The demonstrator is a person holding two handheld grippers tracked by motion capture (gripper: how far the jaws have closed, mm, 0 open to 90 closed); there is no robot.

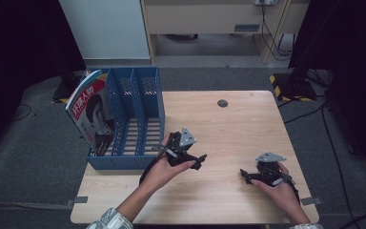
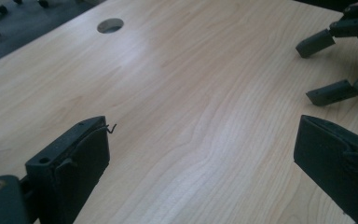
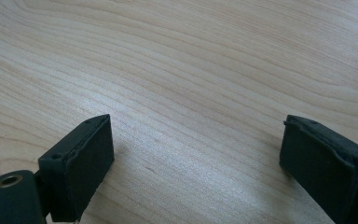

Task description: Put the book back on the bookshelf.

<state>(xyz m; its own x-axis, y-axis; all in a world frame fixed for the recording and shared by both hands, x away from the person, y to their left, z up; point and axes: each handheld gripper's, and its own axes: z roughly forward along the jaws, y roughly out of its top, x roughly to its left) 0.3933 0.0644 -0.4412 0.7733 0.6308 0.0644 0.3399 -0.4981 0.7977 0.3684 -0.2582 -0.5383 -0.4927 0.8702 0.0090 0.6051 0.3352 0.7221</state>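
Note:
My left gripper (image 1: 201, 161) is held in a hand just right of the blue file rack (image 1: 138, 119), low over the wooden table (image 1: 228, 129). Its jaws stand wide open with bare wood between them (image 2: 200, 140). My right gripper (image 1: 244, 176) rests near the table's front right, pointing left toward the other one. It is open too, with nothing between its fingers (image 3: 196, 149). In the left gripper view, the right gripper's two fingertips (image 2: 328, 91) show at the upper right. A magazine (image 1: 93, 112) leans in the rack's leftmost slot.
A round cable hole (image 1: 222, 103) sits near the table's far edge, also seen as the cable hole (image 2: 110, 24) in the left gripper view. The rack's other slots hold nothing. Dark stands and cables lie on the floor around the table.

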